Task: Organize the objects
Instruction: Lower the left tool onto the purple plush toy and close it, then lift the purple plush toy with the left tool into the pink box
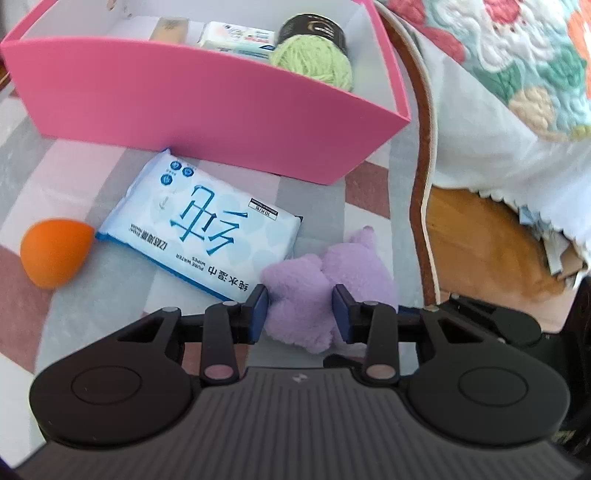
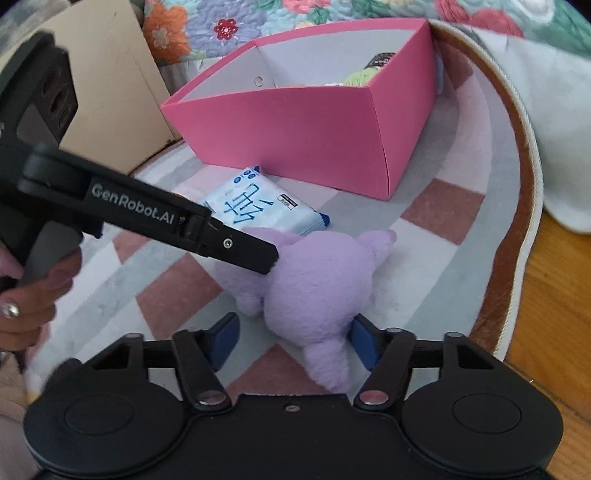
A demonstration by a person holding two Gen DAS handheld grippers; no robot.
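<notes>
- Purple plush toy [image 1: 317,291] fills the space between the blue pads of the left gripper [image 1: 300,310]; the jaws are narrowed onto one soft lobe of it and the pads press into the fur on both sides.
- From the right wrist view, the right gripper [image 2: 295,341] brackets the toy's round body [image 2: 317,288] lower down. Its right pad touches the fur, while its left pad stands just clear, so this is a half-wide straddle and not yet a pinch.
- Taking the toy with both grippers makes sense to me: it is floppy and bulky, and two holds should keep it from sagging on the lift.
- Just beyond the toy lies a pack of wet wipes [image 1: 201,229], flat on the checked cloth of the desk [image 1: 365,184], with one corner against the box wall.
- An orange makeup sponge [image 1: 53,253] sits beside the pack's other end.
- Behind them stands the open pink box [image 1: 207,110], already holding a ball of green yarn [image 1: 314,61], a dark jar [image 1: 314,29] and a small packet [image 1: 240,37]; the plush probably goes there too.
</notes>
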